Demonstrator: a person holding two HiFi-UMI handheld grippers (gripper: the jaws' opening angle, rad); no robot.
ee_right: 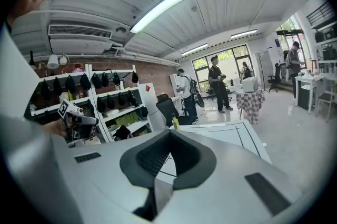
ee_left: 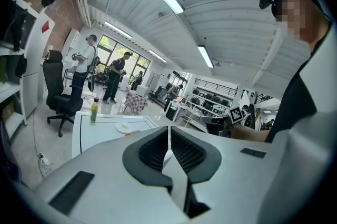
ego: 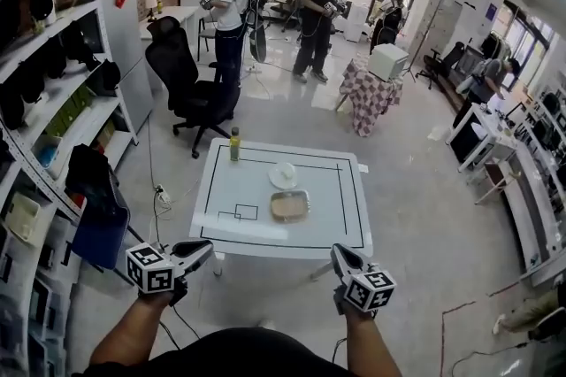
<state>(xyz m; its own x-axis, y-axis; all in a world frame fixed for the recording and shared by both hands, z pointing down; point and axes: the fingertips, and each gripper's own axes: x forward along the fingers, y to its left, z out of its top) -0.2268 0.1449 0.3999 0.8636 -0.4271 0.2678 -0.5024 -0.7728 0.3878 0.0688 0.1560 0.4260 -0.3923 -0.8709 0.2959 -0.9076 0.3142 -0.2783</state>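
Note:
A white table marked with black lines stands ahead of me. On it are a yellow-green bottle at the far left corner, a white plate and a tan tray near the middle. My left gripper hangs just off the table's near left edge. My right gripper is at the near right edge. Both are shut with nothing between the jaws. The left gripper view shows its closed jaws with the bottle and plate beyond. The right gripper view shows its jaws and the bottle.
A black office chair stands behind the table's far left. Shelving with bags and bins lines the left wall, a blue bag at its foot. Further back are a checkered-cloth table and several people.

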